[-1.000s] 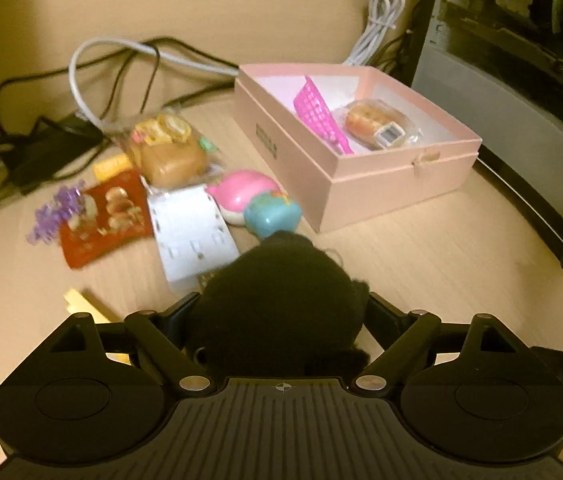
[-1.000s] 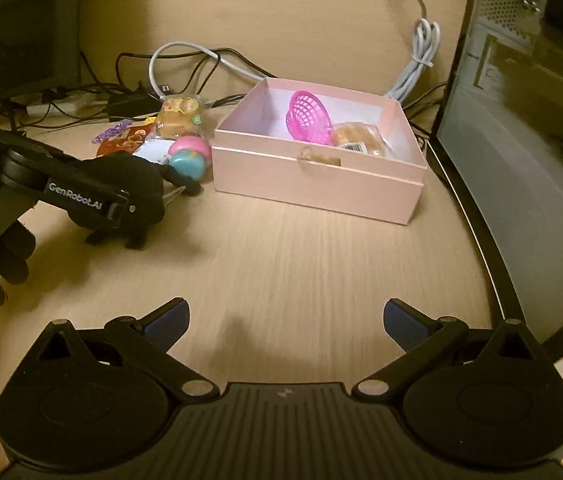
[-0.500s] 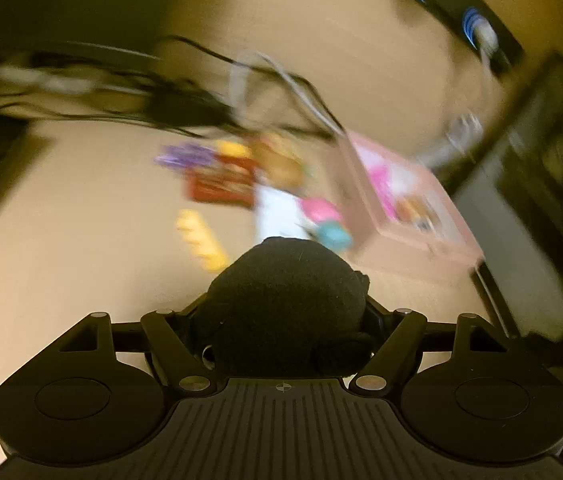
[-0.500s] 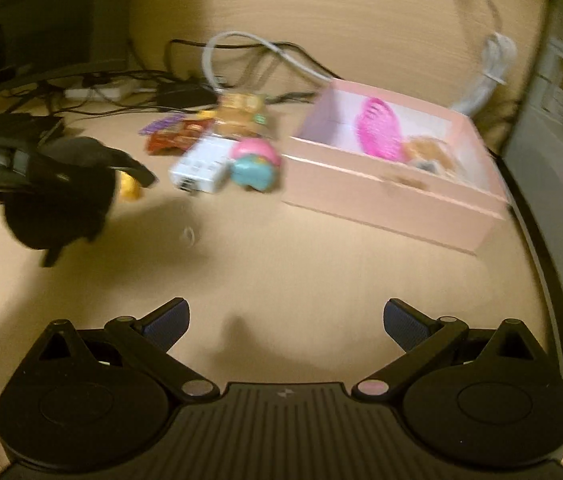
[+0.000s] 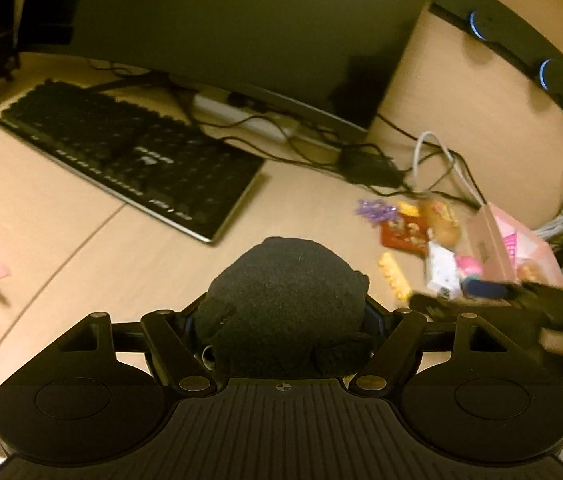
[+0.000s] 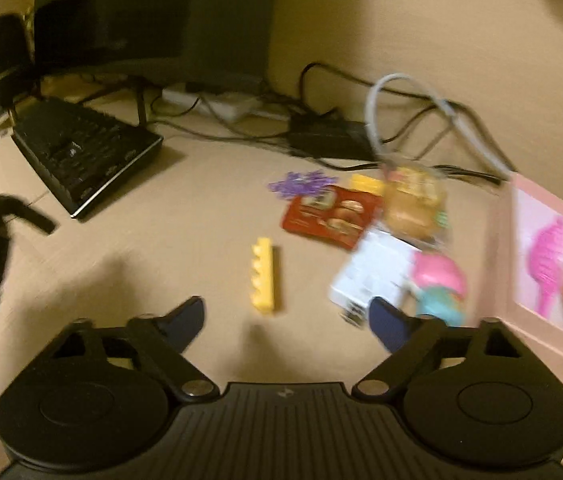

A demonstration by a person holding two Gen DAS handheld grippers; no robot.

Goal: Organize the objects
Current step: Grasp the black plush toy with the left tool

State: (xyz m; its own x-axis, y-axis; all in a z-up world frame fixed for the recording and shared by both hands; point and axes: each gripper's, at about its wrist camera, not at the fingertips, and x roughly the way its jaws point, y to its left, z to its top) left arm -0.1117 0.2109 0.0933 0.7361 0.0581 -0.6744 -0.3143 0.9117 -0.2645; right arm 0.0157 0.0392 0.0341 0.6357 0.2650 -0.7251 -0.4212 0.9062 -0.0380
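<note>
Soft black plush toy [image 5: 281, 304], light and squashy, sits pinched mid-body in left gripper [image 5: 281, 320] jaws; right gripper [image 6: 287, 320] jaws spread.

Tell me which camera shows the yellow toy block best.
Right wrist view: the yellow toy block lies whole and unobstructed on the desk, ahead of the open right gripper. In the left wrist view the block is small, blurred and off to the right.

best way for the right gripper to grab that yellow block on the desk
Grip the yellow block across its narrow width, near mid-length, coming down from above. It lies flat on the desk, long axis pointing away from the open right gripper, with bare wood along both long sides for the fingers.
</note>
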